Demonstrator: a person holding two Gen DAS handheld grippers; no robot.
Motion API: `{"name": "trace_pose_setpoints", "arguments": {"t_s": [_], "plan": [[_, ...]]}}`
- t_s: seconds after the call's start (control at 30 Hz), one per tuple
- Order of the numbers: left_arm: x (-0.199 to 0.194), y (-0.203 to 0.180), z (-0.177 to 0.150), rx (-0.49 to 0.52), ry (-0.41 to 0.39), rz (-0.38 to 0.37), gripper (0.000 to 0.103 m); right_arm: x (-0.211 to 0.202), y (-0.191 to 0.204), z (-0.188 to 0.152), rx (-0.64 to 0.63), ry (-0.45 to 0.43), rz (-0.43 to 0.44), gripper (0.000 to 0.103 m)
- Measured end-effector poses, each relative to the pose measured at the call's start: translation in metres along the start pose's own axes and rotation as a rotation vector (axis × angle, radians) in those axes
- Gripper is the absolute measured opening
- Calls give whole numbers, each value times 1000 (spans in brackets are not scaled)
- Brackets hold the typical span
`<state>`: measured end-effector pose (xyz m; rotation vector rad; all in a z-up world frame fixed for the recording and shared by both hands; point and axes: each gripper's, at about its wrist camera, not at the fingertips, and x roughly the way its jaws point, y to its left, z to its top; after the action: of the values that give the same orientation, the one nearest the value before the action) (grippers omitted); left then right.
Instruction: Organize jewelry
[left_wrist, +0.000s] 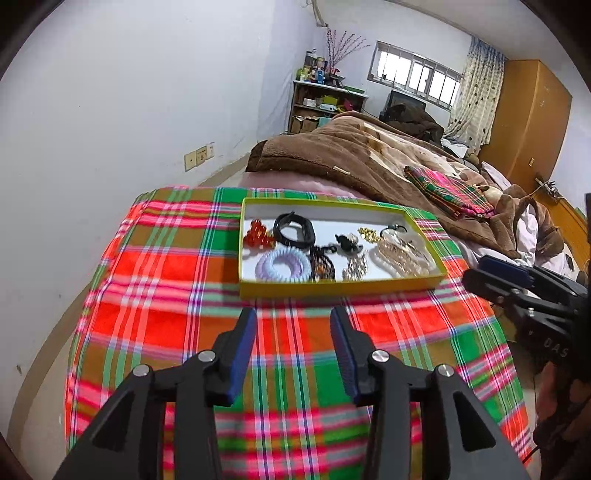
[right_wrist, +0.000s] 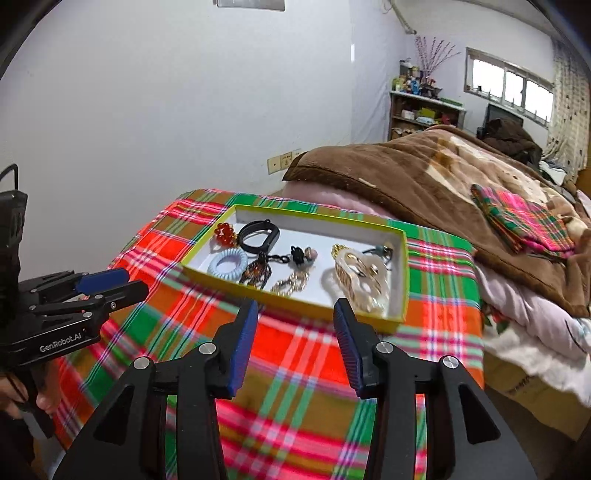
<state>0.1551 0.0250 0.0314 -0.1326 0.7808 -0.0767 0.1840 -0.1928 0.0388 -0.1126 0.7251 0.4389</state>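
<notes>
A shallow yellow-rimmed box (left_wrist: 332, 286) with a white floor lies on a plaid cloth (left_wrist: 166, 280). In it lie an orange bead piece (left_wrist: 257, 235), a black band (left_wrist: 293, 229), a lilac spiral hair tie (left_wrist: 282, 266), a dark beaded piece (left_wrist: 322, 266), a silver chain (left_wrist: 355, 267) and gold jewelry (left_wrist: 400, 256). My left gripper (left_wrist: 293, 314) is open and empty, just short of the box's near rim. My right gripper (right_wrist: 295, 306) is open and empty, over the box's (right_wrist: 295, 303) near rim, near the gold jewelry (right_wrist: 364, 280). Each gripper shows in the other's view.
The cloth covers the end of a bed. A brown blanket (left_wrist: 354, 155) and a folded plaid cloth (left_wrist: 447, 194) lie beyond the box. A white wall runs along the left. Shelves (left_wrist: 321, 105) and a wooden wardrobe (left_wrist: 528, 122) stand at the far end.
</notes>
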Motion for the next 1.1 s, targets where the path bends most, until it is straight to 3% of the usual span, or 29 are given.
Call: {"name": "trace_pose_setpoints", "arguments": {"t_s": [0.53, 1.1], "plan": [[-50, -22, -64, -12, -13, 63, 44, -60, 12, -67, 38, 16, -45, 44], [-46, -29, -74, -3, 2, 62, 44, -58, 14, -74, 34, 36, -52, 44]]}}
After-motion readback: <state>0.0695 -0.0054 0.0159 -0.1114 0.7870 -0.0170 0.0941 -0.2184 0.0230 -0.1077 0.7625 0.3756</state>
